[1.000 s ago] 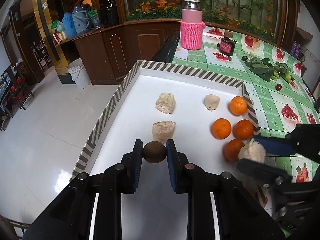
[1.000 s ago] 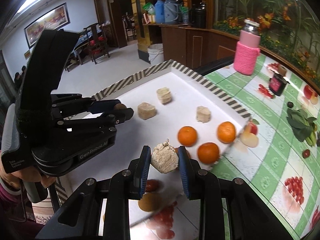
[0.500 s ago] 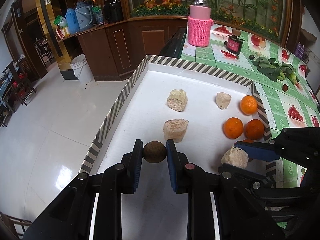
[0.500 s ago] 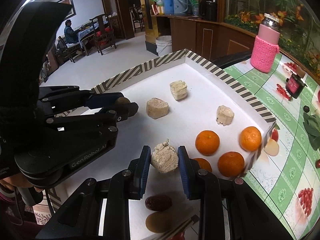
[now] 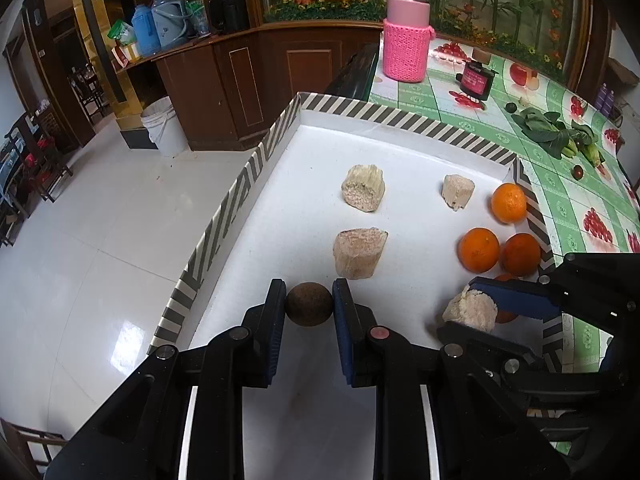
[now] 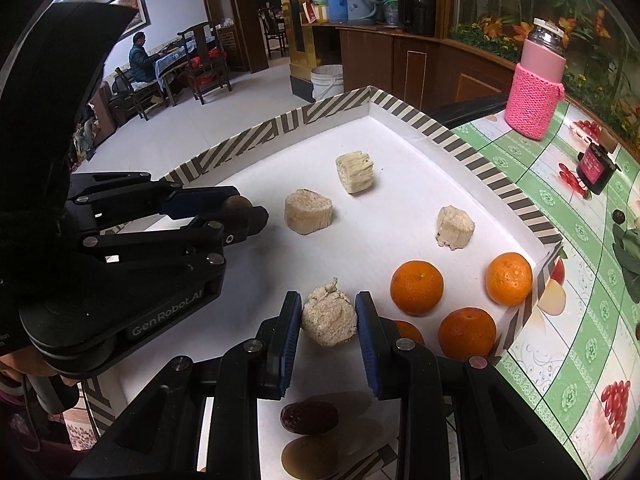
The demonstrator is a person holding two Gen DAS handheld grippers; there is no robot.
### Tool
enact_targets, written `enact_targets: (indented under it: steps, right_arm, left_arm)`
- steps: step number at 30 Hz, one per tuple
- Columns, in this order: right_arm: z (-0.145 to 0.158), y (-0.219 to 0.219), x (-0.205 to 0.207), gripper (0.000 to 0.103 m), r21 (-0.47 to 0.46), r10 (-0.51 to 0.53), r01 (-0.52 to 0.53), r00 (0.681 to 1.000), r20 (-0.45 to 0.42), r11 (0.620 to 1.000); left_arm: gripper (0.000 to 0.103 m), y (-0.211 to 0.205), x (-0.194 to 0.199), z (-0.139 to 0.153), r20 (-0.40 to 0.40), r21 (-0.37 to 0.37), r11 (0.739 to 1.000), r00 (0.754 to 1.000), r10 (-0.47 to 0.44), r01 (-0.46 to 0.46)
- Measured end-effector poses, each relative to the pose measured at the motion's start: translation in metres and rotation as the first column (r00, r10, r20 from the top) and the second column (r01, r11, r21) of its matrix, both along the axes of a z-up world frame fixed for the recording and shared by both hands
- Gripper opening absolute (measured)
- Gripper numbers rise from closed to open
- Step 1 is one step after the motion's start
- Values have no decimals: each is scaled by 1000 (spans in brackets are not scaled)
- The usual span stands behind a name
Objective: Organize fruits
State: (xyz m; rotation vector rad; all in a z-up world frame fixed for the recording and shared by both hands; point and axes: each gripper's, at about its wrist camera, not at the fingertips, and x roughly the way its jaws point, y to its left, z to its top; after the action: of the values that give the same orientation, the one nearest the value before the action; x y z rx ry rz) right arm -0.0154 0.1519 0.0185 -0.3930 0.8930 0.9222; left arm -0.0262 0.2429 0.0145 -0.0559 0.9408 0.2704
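We seem to be in a restaurant dining hall or a large home dining room. We see dark wooden chairs [image 6: 208,66] at a laid table, where a person [image 6: 141,58] sits, and a glossy white tiled floor [image 5: 80,248]. Thermos flasks [image 5: 146,34] stand on a wooden sideboard [image 5: 248,80], and a fruit-print oilcloth [image 5: 568,200] covers our counter.

Both wrist cameras look steeply down along their jaws, close over the white tray [image 5: 408,152], sharing its oranges [image 6: 417,288].

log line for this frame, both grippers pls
left gripper: shut on brown round fruit | right gripper: shut on pale fibrous chunk | both over white tray
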Motion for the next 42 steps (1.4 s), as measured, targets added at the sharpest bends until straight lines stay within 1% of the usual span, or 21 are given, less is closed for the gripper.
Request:
enact_targets:
  steps: [6, 11, 13, 14, 15, 17, 18, 21, 25, 28, 32, 37, 42]
  right_arm:
    - [-1, 1, 0, 29, 6, -4, 4, 1000, 11, 1000]
    - [3, -6, 0, 32, 27, -10, 10, 1000, -3, 1000]
    - [7, -10, 0, 35, 42, -11, 12, 1000, -8, 999]
    - [9, -12, 0, 36, 49, -14, 14, 1000, -9, 999]
    - [12, -16, -1, 37, 60, -15, 15, 1000, -7, 998]
    - [18, -23, -2, 41, 75, -16, 16, 1000, -2, 997]
    - [21, -27, -2, 43, 80, -18, 18, 1000, 2, 997]
    - [27, -42, 3, 43, 93, -44, 43, 999, 7, 995]
    - [32, -70, 13, 45, 108, -98, 97, 995, 8, 989]
    - [32, -94, 20, 47, 106, -143, 142, 990, 8, 984]
    - [28, -130, 31, 47, 86, -209, 207, 978, 6, 975]
    - [26, -187, 42, 48, 65, -306, 304, 952, 14, 950]
    - [26, -247, 55, 51, 59, -418, 417, 908, 5, 907]
  left_arm:
    - [21, 1, 0, -1, -7, -3, 1000, 1000, 14, -14]
    - [22, 3, 0, -1, -11, -7, 999, 999, 31, -31]
    - [30, 3, 0, 0, -10, -11, 999, 999, 34, -34]
    - [41, 3, 0, 1, -6, -13, 999, 999, 34, -34]
    - [55, 2, -1, 3, 1, -17, 999, 999, 34, -34]
    - [65, -1, -3, 7, 17, -19, 999, 999, 33, -33]
    - [65, -3, -3, 10, 25, -14, 999, 999, 30, -29]
    - [65, -12, -3, 19, 48, -8, 1000, 999, 11, -11]
    - [66, -28, 1, 26, 67, -23, 999, 997, -22, 24]
    - [66, -45, 9, 30, 71, -28, 998, 996, -57, 59]
    - [66, -65, 17, 34, 74, -36, 994, 992, -99, 102]
    - [66, -89, 24, 36, 72, -50, 988, 987, -146, 149]
    - [66, -110, 26, 37, 74, -55, 981, 980, -183, 187]
